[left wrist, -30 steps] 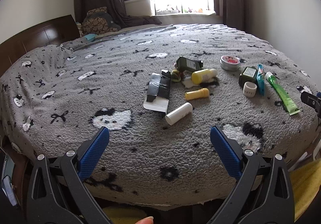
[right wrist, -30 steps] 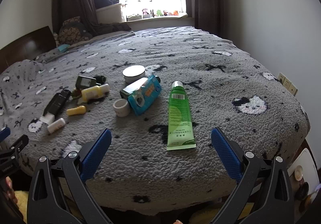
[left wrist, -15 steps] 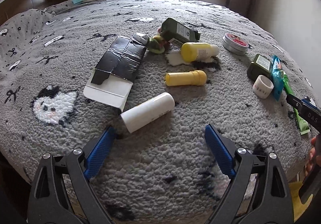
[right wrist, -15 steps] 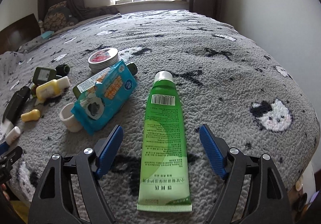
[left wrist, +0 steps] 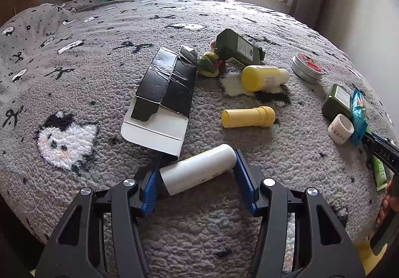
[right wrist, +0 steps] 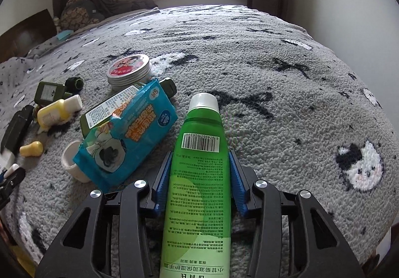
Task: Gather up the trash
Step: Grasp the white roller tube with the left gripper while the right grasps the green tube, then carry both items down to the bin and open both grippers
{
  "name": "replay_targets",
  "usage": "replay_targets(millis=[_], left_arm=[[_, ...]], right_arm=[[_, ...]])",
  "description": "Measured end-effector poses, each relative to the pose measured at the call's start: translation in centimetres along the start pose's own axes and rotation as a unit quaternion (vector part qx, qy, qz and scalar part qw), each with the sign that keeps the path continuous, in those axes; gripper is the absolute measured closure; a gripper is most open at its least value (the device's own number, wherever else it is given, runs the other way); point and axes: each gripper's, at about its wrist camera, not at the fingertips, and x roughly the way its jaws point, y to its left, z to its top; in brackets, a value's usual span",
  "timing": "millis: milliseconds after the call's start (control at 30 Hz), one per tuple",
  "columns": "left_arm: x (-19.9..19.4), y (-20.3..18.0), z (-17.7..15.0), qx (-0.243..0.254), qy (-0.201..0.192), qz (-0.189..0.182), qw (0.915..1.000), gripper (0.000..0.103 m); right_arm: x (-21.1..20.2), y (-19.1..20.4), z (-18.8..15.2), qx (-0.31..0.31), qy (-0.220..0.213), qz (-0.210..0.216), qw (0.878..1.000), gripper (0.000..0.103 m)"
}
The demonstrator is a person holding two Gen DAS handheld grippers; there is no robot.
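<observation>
Trash is scattered over a bed (left wrist: 74, 73) covered by a grey blanket patterned with cats and bows; places are given here relative to the green tube (right wrist: 199, 178), going left to right.

Farthest left of the tube, a flattened black-and-white carton (left wrist: 162, 101) is seen lying flat. Just beside the carton's near edge, a white cylinder (left wrist: 199, 169) lies on its side between the blue pads of the left gripper (left wrist: 197, 175), whose jaws are closing; both pads appear to touch the cylinder's ends, though firm contact cannot be confirmed from this angle. Nearer the tube, a small yellow bottle (left wrist: 248, 116) and a larger yellow bottle with a white cap (left wrist: 264, 76) are laid on their sides, with a dark green bottle (left wrist: 239, 47) behind them. A round tin with a red lid (right wrist: 129, 68) is set behind and left of the tube. A blue wipes packet (right wrist: 127, 133) rests just left of the tube, leaning on a second dark green bottle (right wrist: 99, 116) and a small white cup (right wrist: 71, 161).

The tube itself lies lengthwise, cap pointing away, between the pads of the right gripper (right wrist: 200, 178). Its jaws are closing and the pads are seen against both edges of the tube.
</observation>
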Motion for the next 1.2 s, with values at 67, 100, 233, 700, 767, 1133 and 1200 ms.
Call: replay_targets(millis=[67,100,233,700,767,1133,1200], left_arm=[[-0.5,0.0,-0.5,0.007,0.000,-0.002,1.0000,0.051],[-0.9,-0.1,-0.9,0.014,-0.001,-0.003,0.9999,0.051],[-2.2,-0.4,-2.4,0.033,-0.001,-0.006,0.9994,0.052],[-11.3,-2.3,-7.6,0.057,-0.040,-0.030,0.9971,0.052],[-12.7,-2.3,-8.4,0.060,-0.045,-0.028,0.9968,0.052],[-14.6,-2.5,-14.7,0.076,-0.002,-0.048,0.9960,0.051],[-13.7,-2.7,-16.1,0.083,0.021,-0.053,0.9949,0.051]], right_arm=[[-0.6,0.0,-0.5,-0.003,0.003,0.001,1.000,0.059],[-0.9,0.0,-0.8,-0.004,0.005,0.002,1.000,0.060],[-2.9,0.0,-2.7,-0.005,0.008,0.007,1.000,0.060],[-14.1,2.5,-8.9,-0.046,-0.030,0.064,0.996,0.060],[-15.5,2.7,-9.8,-0.046,-0.033,0.081,0.995,0.060],[-17.3,4.8,-15.5,-0.077,0.035,0.123,0.989,0.060],[-16.4,5.2,-16.7,-0.081,0.062,0.130,0.986,0.060]])
